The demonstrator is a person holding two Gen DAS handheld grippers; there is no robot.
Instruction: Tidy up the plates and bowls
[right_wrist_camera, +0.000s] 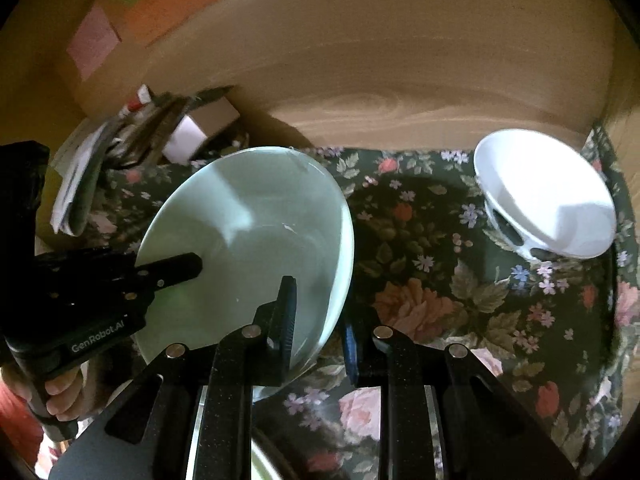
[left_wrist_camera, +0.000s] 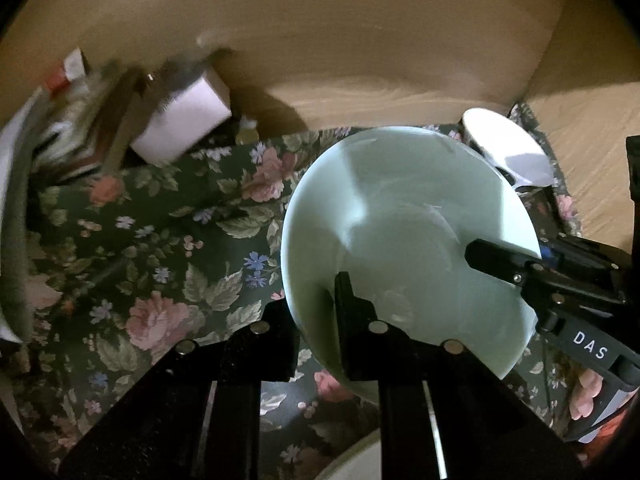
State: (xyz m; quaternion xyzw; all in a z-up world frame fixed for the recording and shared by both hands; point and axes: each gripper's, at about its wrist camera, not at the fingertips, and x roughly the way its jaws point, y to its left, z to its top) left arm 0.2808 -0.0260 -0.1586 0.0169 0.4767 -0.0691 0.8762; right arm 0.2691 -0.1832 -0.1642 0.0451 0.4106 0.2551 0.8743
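1. Covering the tabletop, a dark floral cloth (right_wrist_camera: 440, 300) spreads up to a wooden wall (right_wrist_camera: 380, 60), with bare wood beyond its right edge.
2. Tilting above the cloth, a pale green plate (left_wrist_camera: 400, 220) is pinched at two points on its rim, its hollow face turned toward both cameras.
3. Closing on the plate's near-left edge, the left gripper (left_wrist_camera: 316, 320) has one finger over the inner face and the other behind the rim; the grip is firm, the jaws clamped on the plate.
4. Clamping the opposite edge, the right gripper (right_wrist_camera: 320, 320) likewise has one finger inside the plate and one outside, shut tight on the rim.
5. Resting on the cloth at the far right near the wall, a white bowl (right_wrist_camera: 548, 196) with dark patches on its outside sits well apart from the plate.
6. Lying at the far left, blurred clutter includes a small white box (left_wrist_camera: 184, 120).
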